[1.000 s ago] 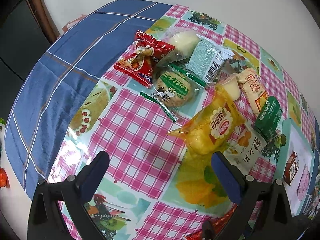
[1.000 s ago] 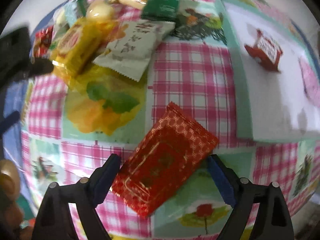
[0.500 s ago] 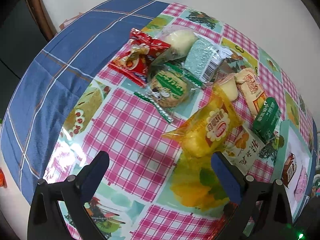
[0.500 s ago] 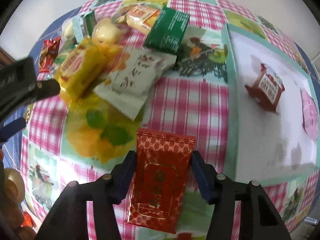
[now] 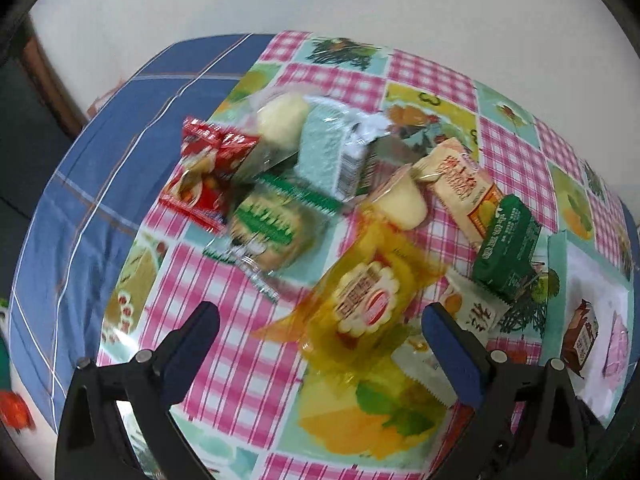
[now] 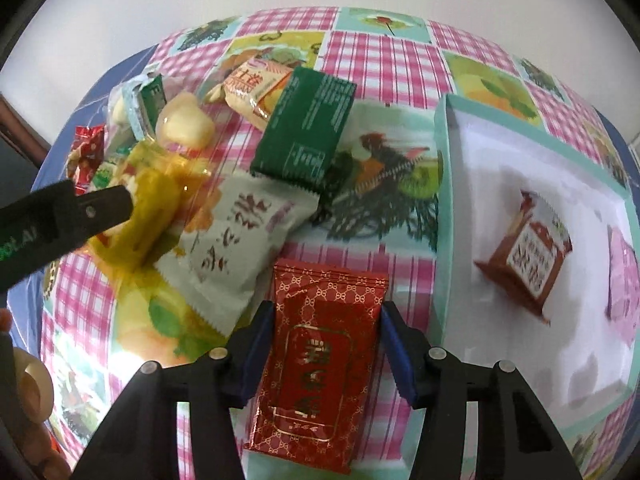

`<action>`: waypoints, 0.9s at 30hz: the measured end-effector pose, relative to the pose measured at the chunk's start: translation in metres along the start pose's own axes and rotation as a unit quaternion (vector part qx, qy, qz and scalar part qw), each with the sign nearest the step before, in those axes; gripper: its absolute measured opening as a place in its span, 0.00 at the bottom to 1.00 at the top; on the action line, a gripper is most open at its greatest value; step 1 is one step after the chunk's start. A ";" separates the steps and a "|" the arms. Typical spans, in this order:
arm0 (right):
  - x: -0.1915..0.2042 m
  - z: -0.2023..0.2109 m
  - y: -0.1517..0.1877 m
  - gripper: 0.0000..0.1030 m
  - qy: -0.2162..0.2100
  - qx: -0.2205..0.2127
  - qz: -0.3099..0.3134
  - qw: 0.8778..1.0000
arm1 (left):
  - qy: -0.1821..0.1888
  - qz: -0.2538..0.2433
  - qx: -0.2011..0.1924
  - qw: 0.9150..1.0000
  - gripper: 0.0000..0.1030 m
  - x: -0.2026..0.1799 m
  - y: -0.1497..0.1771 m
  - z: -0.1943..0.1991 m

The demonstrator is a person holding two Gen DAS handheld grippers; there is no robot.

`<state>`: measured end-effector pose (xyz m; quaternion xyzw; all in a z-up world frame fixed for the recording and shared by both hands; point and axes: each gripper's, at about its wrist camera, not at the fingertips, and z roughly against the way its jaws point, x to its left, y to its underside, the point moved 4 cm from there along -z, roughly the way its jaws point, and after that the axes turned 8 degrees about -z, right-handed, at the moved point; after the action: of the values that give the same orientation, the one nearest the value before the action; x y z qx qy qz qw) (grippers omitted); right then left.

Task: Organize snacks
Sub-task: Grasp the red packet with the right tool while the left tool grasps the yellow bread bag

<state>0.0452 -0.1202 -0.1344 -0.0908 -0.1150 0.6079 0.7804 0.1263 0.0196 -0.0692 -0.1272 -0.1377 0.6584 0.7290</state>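
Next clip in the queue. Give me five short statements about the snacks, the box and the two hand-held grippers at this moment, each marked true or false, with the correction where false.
1. The right hand-held gripper has the red packet between its pads. True.
2. The mint-green box is empty. False: it holds a brown-red packet and a pink one.
3. The left hand-held gripper grips the yellow packet. False: its jaws stand wide open, around nothing.
4. The dark green packet overlaps the white packet. True.
5. The red packet lies inside the box. False: it is outside, beside the box's left wall.
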 end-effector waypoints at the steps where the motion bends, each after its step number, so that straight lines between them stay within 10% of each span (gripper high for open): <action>1: 0.000 -0.003 -0.016 0.54 0.000 -0.002 0.002 1.000 | -0.002 -0.005 0.000 1.000 0.96 -0.004 -0.002 -0.002; 12: 0.002 -0.010 -0.037 0.56 -0.007 -0.004 0.007 1.000 | 0.002 -0.020 0.026 0.999 0.63 -0.018 -0.002 -0.025; 27: 0.017 0.000 -0.011 0.64 0.004 0.050 0.022 0.998 | 0.020 0.001 0.050 0.999 0.47 -0.012 0.025 -0.027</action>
<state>0.0599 -0.1061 -0.1303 -0.0569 -0.0792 0.6298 0.7706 0.1115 0.0102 -0.1038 -0.1042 -0.0896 0.6624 0.7364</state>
